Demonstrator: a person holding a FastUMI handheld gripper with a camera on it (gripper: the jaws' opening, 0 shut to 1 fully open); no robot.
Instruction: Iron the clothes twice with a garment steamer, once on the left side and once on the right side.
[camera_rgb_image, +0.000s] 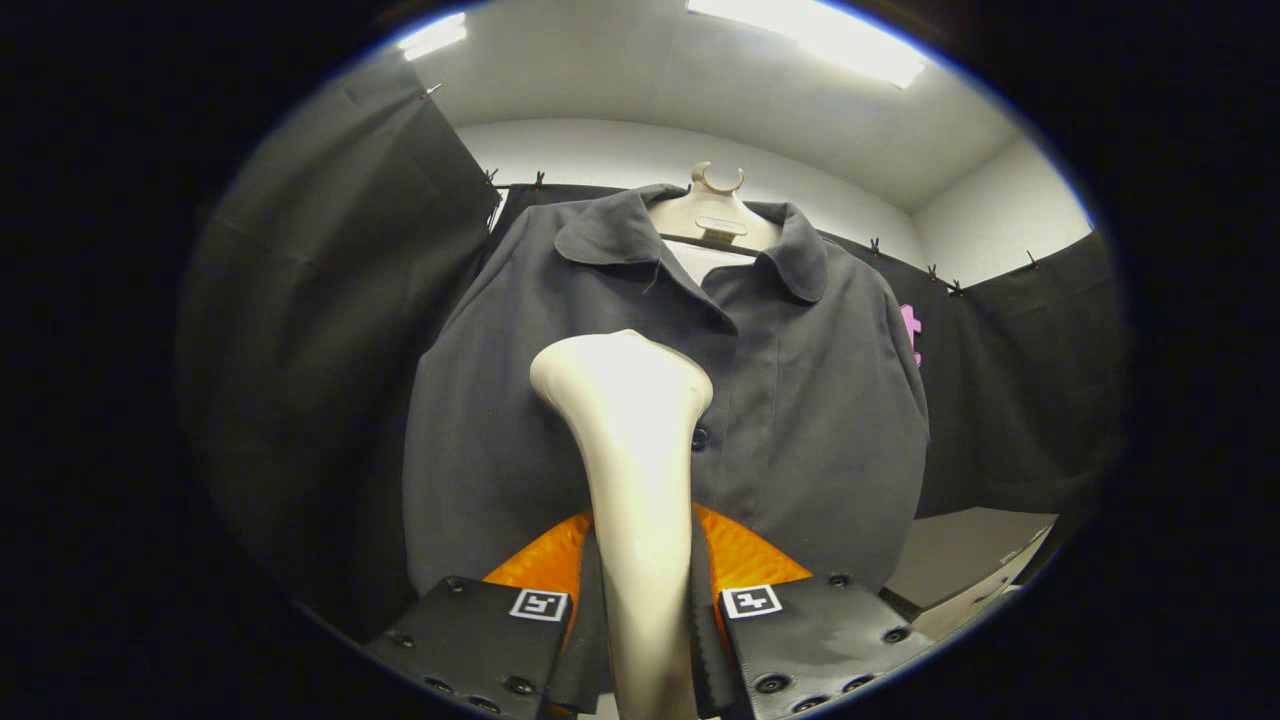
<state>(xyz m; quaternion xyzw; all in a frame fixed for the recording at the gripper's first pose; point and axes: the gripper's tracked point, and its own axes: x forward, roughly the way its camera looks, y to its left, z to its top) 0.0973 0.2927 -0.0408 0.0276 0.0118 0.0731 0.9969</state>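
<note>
The tongs (640, 610) are clamped on the garment steamer (632, 450) handle at lower centre; its head rises against the dark shirt (800, 400) hanging on a hanger (716, 215) mid-frame.

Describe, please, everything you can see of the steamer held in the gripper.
The steamer is a smooth, cream-white, plastic-looking wand: a narrow handle that widens upward into a rounded, flared head. It stands nearly upright, its handle clamped between the two fingers of the gripper, both pressing its sides. The head sits in front of the chest of the jacket, near the button line, facing it; whether it touches the cloth cannot be told. No steam, cord or switch is visible.
</note>
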